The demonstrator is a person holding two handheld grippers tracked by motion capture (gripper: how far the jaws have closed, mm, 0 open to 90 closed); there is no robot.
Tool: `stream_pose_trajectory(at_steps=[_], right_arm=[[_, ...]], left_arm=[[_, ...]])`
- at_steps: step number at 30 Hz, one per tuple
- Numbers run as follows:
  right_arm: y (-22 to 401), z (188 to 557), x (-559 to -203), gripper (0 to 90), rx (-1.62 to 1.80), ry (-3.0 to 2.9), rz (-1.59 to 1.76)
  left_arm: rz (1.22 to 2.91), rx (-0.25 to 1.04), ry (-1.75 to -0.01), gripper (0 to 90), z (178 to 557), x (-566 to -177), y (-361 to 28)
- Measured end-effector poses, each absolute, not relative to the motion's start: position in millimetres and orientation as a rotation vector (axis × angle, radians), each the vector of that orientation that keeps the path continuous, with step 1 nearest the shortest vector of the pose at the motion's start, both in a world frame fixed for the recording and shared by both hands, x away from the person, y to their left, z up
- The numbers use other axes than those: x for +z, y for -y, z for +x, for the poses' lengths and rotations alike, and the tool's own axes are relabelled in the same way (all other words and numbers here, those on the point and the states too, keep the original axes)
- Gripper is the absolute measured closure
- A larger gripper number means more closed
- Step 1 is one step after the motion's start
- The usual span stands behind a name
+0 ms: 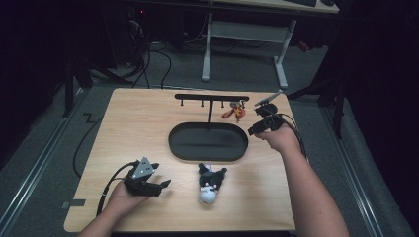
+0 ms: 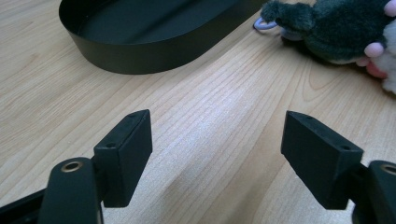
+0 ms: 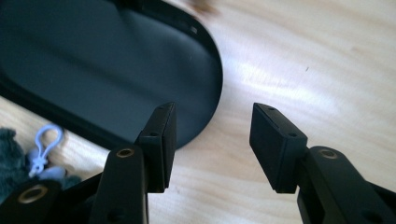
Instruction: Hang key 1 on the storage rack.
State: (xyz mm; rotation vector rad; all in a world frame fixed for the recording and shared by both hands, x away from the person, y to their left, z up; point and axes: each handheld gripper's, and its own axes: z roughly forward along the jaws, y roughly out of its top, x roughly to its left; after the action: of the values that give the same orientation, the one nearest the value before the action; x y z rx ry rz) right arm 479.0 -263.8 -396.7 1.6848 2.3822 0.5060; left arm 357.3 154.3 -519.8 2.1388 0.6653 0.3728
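Nearest the high camera are the person's two forearms, rising from the bottom edge onto the wooden table (image 1: pixel 133 128). No brand, label or writing can be read on anything.

At the table's centre stands a black oval tray (image 1: pixel 207 141), shallow-walled, with nothing lying in it. A thin black post rises from its far rim and carries a black crossbar rack (image 1: pixel 211 98) with small hooks along its underside. On a hook toward the bar's 3 o'clock end hangs a small red and orange keychain (image 1: pixel 235 111).

At 6 o'clock from the tray, just beside its near wall, lies a plush toy (image 1: pixel 210 183), dark grey above and white at its near end, with pink bits and a pale blue loop (image 3: pixel 45 144) at its top.

At about 8 o'clock from the tray, near the table's front edge, the left gripper (image 1: pixel 159 187) rests low in the left hand (image 1: pixel 121 197), a grey three-cornered plate on top and a cable trailing off the table's left side. Its jaws stand wide apart over bare wood, pointing toward the toy, gripping nothing.

At 3 o'clock from the tray, the right hand (image 1: pixel 281 139) holds the right gripper (image 1: pixel 253 131) just beside the tray's end, below the keychain. Its jaws are moderately parted and empty, one over the tray's rim, the other over the table.
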Motion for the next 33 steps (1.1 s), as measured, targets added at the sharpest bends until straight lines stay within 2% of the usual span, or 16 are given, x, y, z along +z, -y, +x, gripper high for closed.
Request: stream_pose_trajectory(at_steps=[18,29,32,33], right_arm=[[278,391,-451,45.1,0.683,-2.28,1.588],[286,330,-494,43.7,0.882,-2.158,1.47],[292,308,-500,44.9,0.943,-2.059,1.417],[296,298,-500,48.7,0.968,-2.006,1.401]], left_arm=[[2.156,0.353,-0.656,25.8,356,-520,-148],[2.148,0.304,-0.661,29.7,352,-517,-146],[2.158,0.308,-0.643,31.2,348,-516,-141],[2.16,0.308,-0.639,32.4,346,-516,-139]])
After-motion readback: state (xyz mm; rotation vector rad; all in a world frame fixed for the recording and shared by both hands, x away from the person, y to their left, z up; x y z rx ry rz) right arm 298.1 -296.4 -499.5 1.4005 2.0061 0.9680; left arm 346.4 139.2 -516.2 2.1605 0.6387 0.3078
